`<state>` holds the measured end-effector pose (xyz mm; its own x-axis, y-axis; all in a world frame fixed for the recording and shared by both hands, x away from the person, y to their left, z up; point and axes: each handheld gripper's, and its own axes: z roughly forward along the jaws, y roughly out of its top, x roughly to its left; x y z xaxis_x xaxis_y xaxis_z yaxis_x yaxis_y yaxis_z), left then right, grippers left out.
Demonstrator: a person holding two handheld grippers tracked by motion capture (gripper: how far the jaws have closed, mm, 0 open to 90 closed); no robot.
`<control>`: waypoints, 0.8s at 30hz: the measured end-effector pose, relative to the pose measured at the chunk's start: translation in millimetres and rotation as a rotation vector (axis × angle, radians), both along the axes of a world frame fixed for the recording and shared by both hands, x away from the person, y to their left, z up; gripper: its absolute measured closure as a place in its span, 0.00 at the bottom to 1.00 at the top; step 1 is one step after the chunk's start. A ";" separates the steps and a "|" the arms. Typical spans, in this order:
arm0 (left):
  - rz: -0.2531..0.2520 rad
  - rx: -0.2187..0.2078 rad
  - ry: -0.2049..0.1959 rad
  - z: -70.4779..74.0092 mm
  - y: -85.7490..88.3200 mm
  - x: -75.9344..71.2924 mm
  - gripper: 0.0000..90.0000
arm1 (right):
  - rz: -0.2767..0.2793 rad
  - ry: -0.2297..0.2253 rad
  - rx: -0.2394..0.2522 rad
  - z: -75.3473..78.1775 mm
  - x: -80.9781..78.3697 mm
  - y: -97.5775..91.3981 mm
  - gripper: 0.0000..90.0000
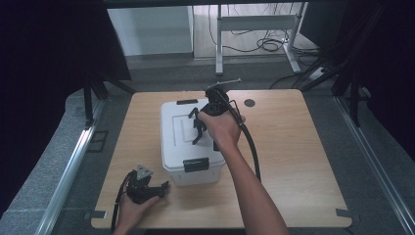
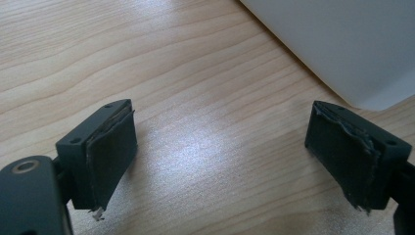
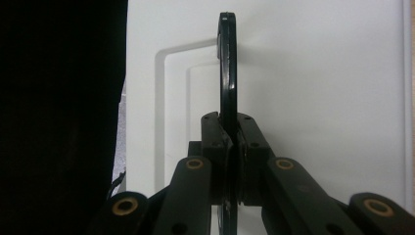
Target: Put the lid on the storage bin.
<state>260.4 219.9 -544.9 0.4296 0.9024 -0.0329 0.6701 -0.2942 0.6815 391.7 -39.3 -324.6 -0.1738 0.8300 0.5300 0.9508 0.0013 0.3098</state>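
A: Right, which step is being worked here?

B: By the look of it, the carry handle of the white storage box is being lifted. The right tool is clamping on that thin black handle, with its two jaws pressing together on it from either side; the handle is rising past the fingertips, standing up on edge from the lid.

A: And the box itself, where is it sitting relative to that tool?

B: Directly beneath and beyond the jaws. In the high view the right tool is hanging over the middle of the lid, with the front latch lying nearer the person and the rear latch on the far side of the tool.

A: What is the left tool doing?

B: It is resting low over the wooden counter, jaws standing wide apart with nothing between them. A corner of the box is showing ahead and off to one side of the far jaw, near but not touching. From above, the left tool is lying just beside the box's front corner.

A: So what is the next move calling for?

B: Probably a steady pull upward on the handle, keeping the clamp firm so the thin strap isn't slipping out. Both latches are looking shut, as far as I can tell, so the whole box should be coming up together.
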 end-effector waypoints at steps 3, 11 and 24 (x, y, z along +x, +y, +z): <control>0.000 0.000 0.000 0.0 0.0 0.0 0.13 | -0.015 0.009 -0.005 -1.3 2.7 0.0 0.94; 0.000 0.000 -0.001 -0.1 0.0 0.0 0.13 | -0.027 0.027 -0.018 -9.8 7.7 4.3 0.94; 0.003 0.001 0.000 0.1 -0.3 -1.9 0.13 | -0.028 0.056 -0.029 -15.6 14.4 6.1 0.94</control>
